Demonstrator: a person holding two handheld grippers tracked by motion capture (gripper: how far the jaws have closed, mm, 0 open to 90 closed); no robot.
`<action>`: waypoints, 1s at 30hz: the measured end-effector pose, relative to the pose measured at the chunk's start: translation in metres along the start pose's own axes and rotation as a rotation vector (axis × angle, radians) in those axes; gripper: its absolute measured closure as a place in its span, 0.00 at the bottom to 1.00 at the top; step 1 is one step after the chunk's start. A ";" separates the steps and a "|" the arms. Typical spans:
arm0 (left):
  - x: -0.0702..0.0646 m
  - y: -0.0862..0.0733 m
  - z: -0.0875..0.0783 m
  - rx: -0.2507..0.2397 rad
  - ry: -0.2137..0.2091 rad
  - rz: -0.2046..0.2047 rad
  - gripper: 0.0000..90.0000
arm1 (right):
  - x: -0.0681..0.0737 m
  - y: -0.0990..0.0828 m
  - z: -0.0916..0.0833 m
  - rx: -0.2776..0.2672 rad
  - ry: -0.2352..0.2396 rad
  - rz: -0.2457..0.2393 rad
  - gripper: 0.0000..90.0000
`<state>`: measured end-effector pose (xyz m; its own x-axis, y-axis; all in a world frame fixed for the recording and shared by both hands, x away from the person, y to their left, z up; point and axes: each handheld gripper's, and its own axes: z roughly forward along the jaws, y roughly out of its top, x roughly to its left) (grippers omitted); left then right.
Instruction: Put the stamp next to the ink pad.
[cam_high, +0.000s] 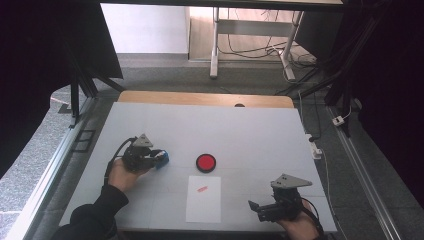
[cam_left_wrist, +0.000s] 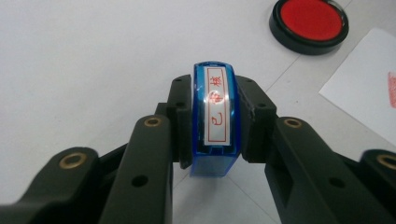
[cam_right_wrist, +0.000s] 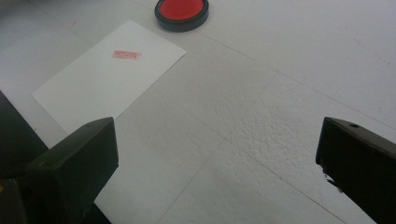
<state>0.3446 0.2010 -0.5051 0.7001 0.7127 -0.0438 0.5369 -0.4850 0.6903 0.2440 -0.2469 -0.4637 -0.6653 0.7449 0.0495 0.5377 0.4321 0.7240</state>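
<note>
surface: white table (cam_high: 250, 125) | on it: red ink pad (cam_high: 205, 162), stamped paper sheet (cam_high: 203, 202)

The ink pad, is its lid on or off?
Off. The ink pad shows its bare red surface inside the black rim, and the paper already carries a red stamp mark.

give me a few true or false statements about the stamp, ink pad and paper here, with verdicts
1. The left gripper is clamped on the blue stamp. True.
2. The right gripper holds the ink pad. False: its jaws stand open with nothing between them; the pad lies on the table.
3. The sheet of paper is blank. False: it bears a red imprint.
4. The ink pad's red surface is uncovered. True.
</note>
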 end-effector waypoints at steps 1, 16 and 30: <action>0.000 0.000 0.001 0.010 0.001 0.001 0.78 | 0.000 0.000 0.000 -0.002 -0.001 0.001 0.00; 0.006 0.000 -0.001 -0.001 -0.038 -0.109 0.67 | -0.001 0.000 0.000 0.005 0.004 0.002 0.00; 0.006 0.007 -0.014 -0.040 -0.073 -0.106 0.45 | -0.001 0.000 0.000 0.008 0.009 0.006 0.00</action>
<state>0.3457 0.2089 -0.4906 0.6735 0.7195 -0.1693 0.5915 -0.3874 0.7071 0.2447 -0.2476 -0.4639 -0.6668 0.7429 0.0598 0.5458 0.4321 0.7180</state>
